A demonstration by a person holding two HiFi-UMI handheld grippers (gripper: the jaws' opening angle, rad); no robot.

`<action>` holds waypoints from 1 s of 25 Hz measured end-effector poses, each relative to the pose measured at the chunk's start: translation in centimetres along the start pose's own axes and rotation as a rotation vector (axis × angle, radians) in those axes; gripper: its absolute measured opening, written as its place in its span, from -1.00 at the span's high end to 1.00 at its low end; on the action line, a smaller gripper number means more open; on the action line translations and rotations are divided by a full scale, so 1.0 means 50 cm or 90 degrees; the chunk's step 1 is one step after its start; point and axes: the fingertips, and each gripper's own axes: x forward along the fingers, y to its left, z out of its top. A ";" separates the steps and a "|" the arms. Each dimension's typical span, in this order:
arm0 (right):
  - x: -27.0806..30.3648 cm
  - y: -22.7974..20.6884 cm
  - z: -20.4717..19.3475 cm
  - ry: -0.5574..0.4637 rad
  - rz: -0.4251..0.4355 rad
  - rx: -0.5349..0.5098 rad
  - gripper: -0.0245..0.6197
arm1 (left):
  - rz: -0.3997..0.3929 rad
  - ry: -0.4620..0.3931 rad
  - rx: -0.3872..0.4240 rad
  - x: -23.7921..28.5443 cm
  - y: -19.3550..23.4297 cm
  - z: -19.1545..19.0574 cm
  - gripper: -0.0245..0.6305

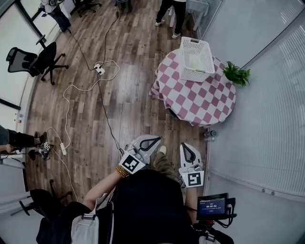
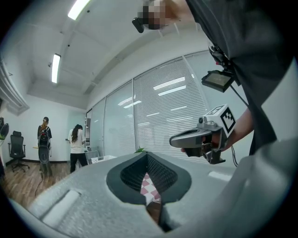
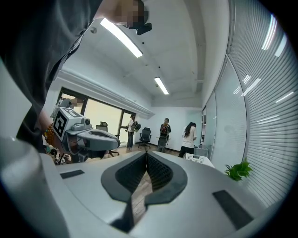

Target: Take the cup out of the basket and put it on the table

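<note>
A white plastic basket (image 1: 195, 59) stands on the round table with a pink-and-white checked cloth (image 1: 205, 102), far ahead of me. A pale cup (image 1: 195, 63) shows inside the basket. My left gripper (image 1: 155, 139) and right gripper (image 1: 185, 147) are held close to my body above the wooden floor, well short of the table. Both are shut with nothing between their jaws. In the left gripper view the basket (image 2: 103, 158) is small and distant, and the right gripper (image 2: 205, 137) hangs beside it. The right gripper view shows the basket (image 3: 199, 159) beyond its closed jaws.
A green plant (image 1: 237, 75) sits at the table's right edge by the glass wall. Cables and a power strip (image 1: 99, 69) lie on the floor to the left. An office chair (image 1: 38, 62) stands far left. A person (image 1: 174, 14) stands behind the table. A bottle (image 1: 209, 135) stands by the table's near side.
</note>
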 end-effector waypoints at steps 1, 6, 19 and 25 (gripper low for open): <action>0.007 -0.005 -0.001 0.000 -0.002 0.001 0.90 | -0.002 0.001 0.001 0.004 0.004 -0.002 0.91; 0.044 -0.029 -0.015 0.003 -0.002 0.009 0.90 | -0.006 0.007 0.010 0.027 0.035 -0.013 0.91; 0.212 -0.147 -0.027 -0.017 0.041 0.022 0.90 | 0.030 0.030 0.019 0.143 0.173 -0.033 0.91; 0.273 -0.227 -0.036 -0.013 0.057 0.020 0.90 | 0.036 0.038 0.018 0.228 0.229 -0.045 0.91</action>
